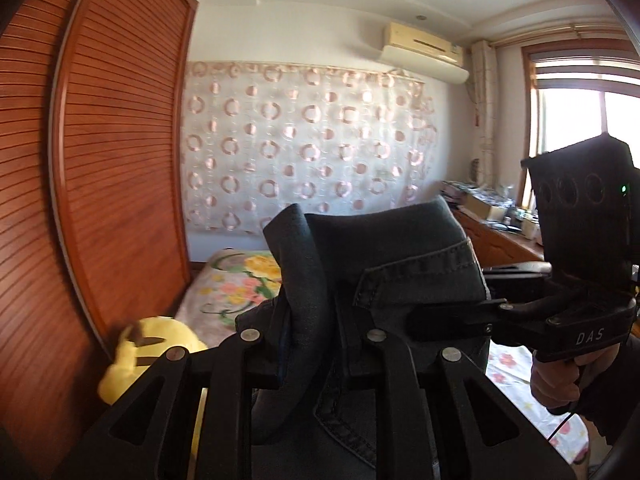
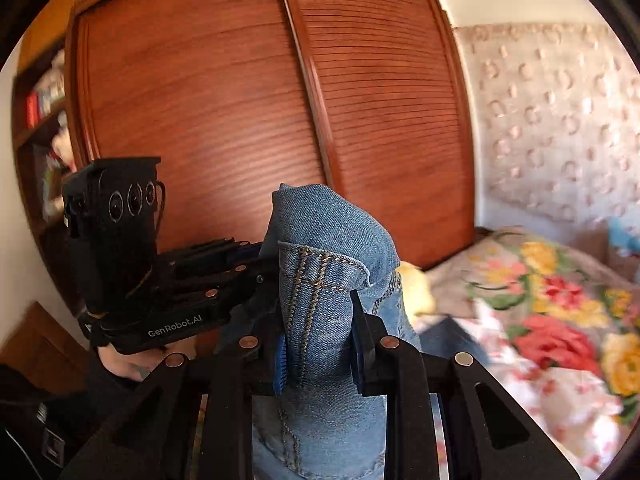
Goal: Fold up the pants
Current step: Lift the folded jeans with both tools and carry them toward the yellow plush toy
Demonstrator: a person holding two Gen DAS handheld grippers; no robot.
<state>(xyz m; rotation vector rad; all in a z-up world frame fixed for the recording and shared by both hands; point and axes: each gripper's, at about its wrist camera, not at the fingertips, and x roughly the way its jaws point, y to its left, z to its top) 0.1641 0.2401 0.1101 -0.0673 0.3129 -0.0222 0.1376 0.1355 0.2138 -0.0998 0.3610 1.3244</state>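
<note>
The blue denim pants (image 1: 396, 264) are lifted in the air above the bed, held by both grippers. My left gripper (image 1: 316, 320) is shut on a bunched fold of the pants near a pocket seam. My right gripper (image 2: 320, 332) is shut on another fold of the pants (image 2: 328, 248) with orange stitching. The right gripper also shows in the left wrist view (image 1: 452, 320), clamped on the cloth's right side. The left gripper shows in the right wrist view (image 2: 256, 280), clamped on the cloth's left side. The two grippers are close together, and the rest of the pants hangs below, hidden.
A bed with a floral cover (image 2: 552, 304) lies below and to the right. A yellow plush toy (image 1: 152, 352) sits on it by the wooden louvred wardrobe doors (image 2: 240, 100). A cluttered wooden counter (image 1: 492, 216) runs under the window. A bookshelf (image 2: 44, 104) stands at left.
</note>
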